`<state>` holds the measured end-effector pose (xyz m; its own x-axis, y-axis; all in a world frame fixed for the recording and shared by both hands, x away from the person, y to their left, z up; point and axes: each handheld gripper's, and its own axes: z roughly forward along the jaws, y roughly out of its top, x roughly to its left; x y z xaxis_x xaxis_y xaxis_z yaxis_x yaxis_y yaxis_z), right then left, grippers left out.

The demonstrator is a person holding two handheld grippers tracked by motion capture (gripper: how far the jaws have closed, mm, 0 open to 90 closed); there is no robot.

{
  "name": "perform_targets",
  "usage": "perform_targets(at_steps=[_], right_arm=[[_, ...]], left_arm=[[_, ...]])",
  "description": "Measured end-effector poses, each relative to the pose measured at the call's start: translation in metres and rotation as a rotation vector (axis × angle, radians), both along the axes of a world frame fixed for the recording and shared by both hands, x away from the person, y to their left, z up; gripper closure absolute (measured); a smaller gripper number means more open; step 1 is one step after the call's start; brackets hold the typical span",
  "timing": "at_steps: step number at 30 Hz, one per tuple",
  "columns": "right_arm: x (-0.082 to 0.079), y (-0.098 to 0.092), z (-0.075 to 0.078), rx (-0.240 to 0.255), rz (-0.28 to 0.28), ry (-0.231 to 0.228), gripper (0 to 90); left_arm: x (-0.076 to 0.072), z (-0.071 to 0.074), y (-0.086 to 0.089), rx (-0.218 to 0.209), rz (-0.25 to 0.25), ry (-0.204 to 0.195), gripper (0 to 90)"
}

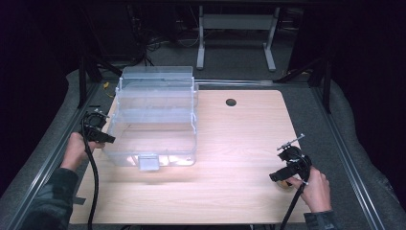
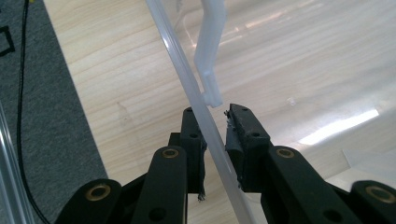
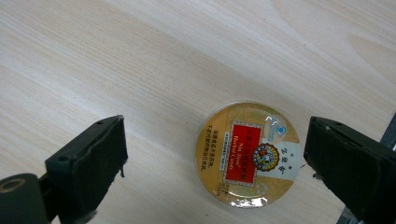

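Left gripper view: our left gripper (image 2: 215,140) pinches the clear bin's (image 1: 153,115) thin, stiff, slick wall.
Right gripper view: our right gripper (image 3: 219,158) gapes wide over a light, rigid candy tin (image 3: 247,154); we'd grasp its rim.

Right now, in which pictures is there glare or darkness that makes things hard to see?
High view: dark surroundings, and bright glare on the front wall of the clear plastic storage box. Left gripper view: white streaks of reflection on the box's transparent wall. Right gripper view: even light, with small glints on the round gold candy tin, whose small print is unreadable.
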<state>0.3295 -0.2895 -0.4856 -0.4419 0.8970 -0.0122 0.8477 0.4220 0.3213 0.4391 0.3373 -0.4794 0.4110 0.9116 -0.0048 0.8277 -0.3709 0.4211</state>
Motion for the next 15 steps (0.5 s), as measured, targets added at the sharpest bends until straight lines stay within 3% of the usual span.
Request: perform_targets(at_steps=[15], right_arm=[[-0.001,0.0,0.002,0.019,0.002,-0.006,5.5]], left_arm=[[-0.007,0.001,-0.029,0.021,-0.044,0.022,74.9]])
